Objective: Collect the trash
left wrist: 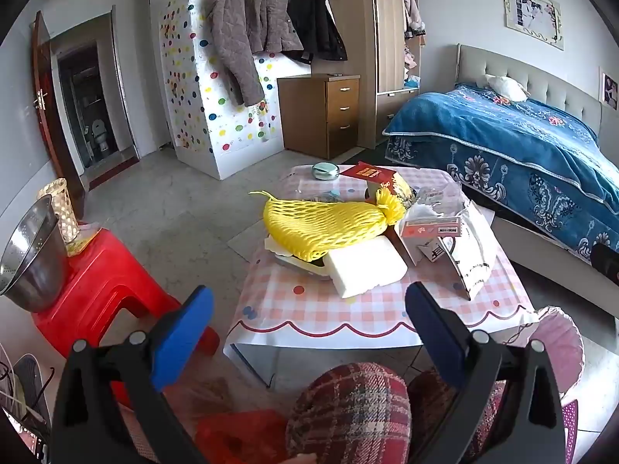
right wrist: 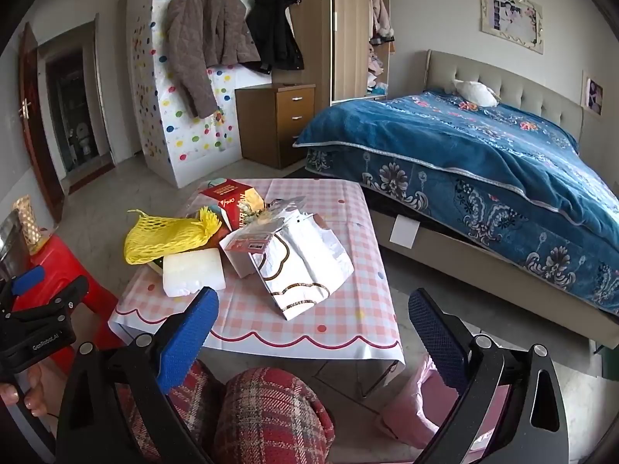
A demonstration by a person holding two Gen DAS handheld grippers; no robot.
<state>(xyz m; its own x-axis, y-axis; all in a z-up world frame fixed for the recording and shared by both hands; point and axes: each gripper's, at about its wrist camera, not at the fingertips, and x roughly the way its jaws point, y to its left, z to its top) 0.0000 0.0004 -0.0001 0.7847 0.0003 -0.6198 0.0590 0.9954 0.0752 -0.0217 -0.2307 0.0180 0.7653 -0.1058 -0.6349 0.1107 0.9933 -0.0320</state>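
Both grippers wide open, empty: left gripper point(left wrist: 309, 309), right gripper point(right wrist: 313, 313), held above plaid knees. Trash pile on checked table point(right wrist: 329, 309) at 12 o'clock: yellow foam net point(left wrist: 325, 228), white foam block point(left wrist: 363, 270) touching it, white foil bag point(right wrist: 305, 266) at 1 o'clock.

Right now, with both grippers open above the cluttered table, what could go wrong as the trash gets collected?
1. The yellow foam net lies partly on the white foam block; pulling one may drag the other off the table.
2. The torn white bag rests against the small carton, so a grab may topple it.
3. The round tin may not be trash.
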